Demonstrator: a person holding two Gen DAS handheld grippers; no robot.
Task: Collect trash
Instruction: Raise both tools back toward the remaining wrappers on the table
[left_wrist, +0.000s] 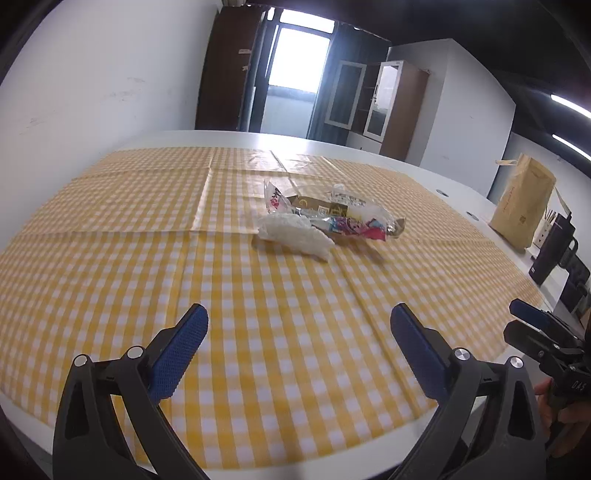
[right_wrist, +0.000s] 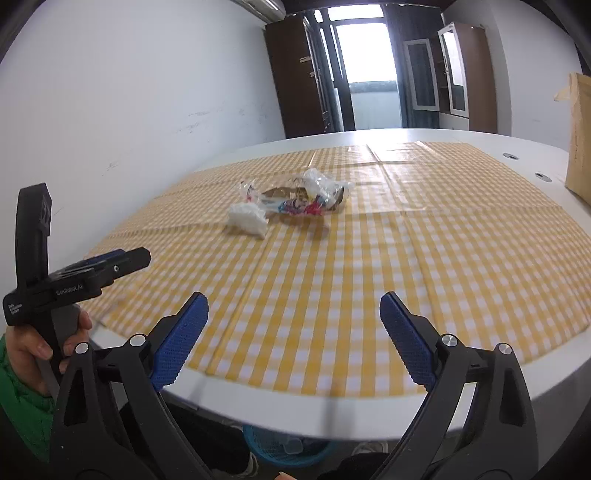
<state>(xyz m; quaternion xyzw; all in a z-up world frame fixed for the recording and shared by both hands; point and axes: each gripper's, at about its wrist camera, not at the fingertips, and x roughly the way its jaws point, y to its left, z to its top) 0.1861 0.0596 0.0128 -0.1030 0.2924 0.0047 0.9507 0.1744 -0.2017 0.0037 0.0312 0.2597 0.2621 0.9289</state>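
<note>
A small heap of trash lies mid-table on the yellow checked cloth (left_wrist: 258, 332): a crumpled white tissue (left_wrist: 295, 236) in front, a colourful pink and blue wrapper (left_wrist: 354, 226) beside it, and clear plastic packaging (left_wrist: 275, 195) behind. From the right wrist view the tissue (right_wrist: 249, 218) and wrapper (right_wrist: 299, 206) sit far ahead. My left gripper (left_wrist: 299, 325) hovers open over the near cloth, well short of the heap. My right gripper (right_wrist: 293, 314) is open too, at the table's near edge. Neither holds anything.
A brown paper bag (left_wrist: 522, 206) stands on the white table (left_wrist: 461, 184) at the right; black equipment (left_wrist: 554, 251) sits beside it. A blue basket (right_wrist: 284, 448) shows under the table's near edge. A hand in a green sleeve (right_wrist: 22, 398) holds the left gripper.
</note>
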